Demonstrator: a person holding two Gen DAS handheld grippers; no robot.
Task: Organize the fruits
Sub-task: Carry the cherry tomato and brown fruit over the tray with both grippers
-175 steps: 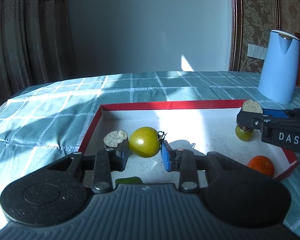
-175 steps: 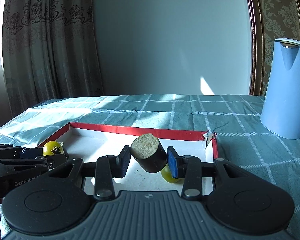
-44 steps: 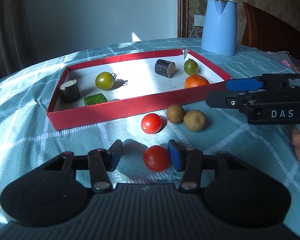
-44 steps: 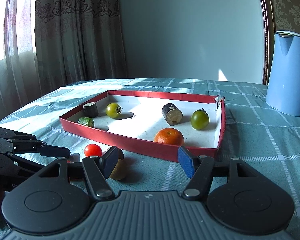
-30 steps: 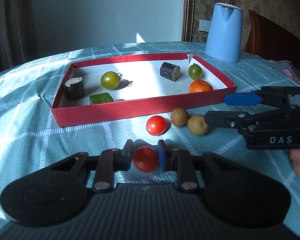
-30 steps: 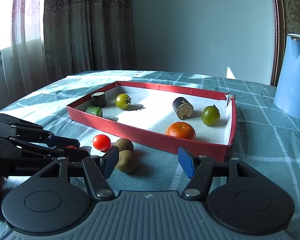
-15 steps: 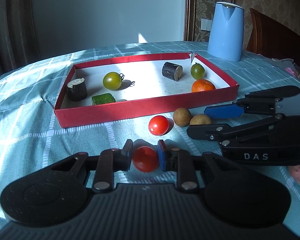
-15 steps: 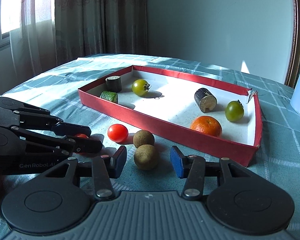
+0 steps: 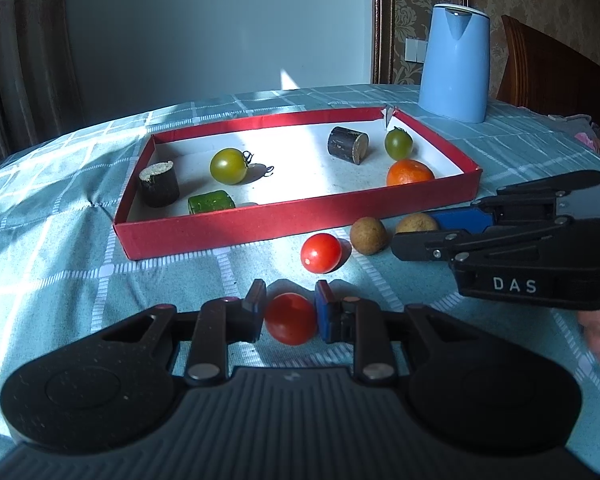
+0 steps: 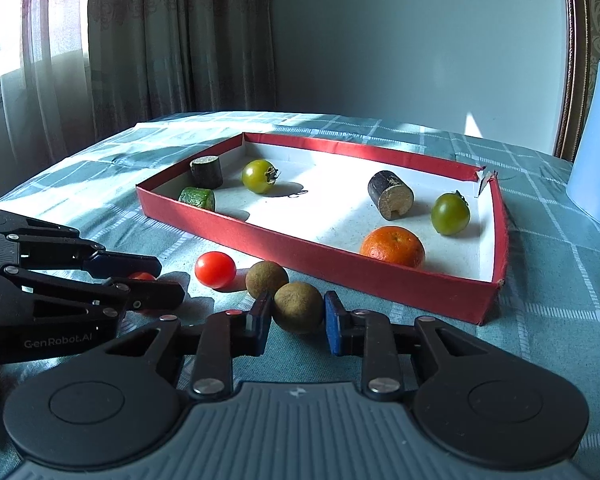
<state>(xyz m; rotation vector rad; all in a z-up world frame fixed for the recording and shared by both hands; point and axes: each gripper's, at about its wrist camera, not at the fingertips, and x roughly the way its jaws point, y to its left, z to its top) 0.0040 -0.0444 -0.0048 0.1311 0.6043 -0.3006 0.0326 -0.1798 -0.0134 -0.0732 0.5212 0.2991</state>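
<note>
My left gripper (image 9: 290, 312) is clamped on a smooth, glossy red tomato (image 9: 290, 319), pads pressing its 2 sides so it cannot roll off the cloth before I carry it. My right gripper (image 10: 294, 316) has closed on the nearer brown longan (image 10: 299, 307), a matte, rough-skinned ball, pinched across its widest part for a steady hold. At 11 o'clock from it sits the second longan (image 10: 267, 278), nearly touching the first, and a second red tomato (image 10: 215, 269) lies further toward 10 o'clock, both loose on the checked teal tablecloth (image 10: 560, 280). Beyond, at 12 o'clock, the shallow red cardboard tray (image 10: 340, 270) holds an orange mandarin (image 10: 392, 246), 2 green tomatoes, 2 dark cane stubs and a cucumber piece, so I judge these loose fruits belong there too.
</note>
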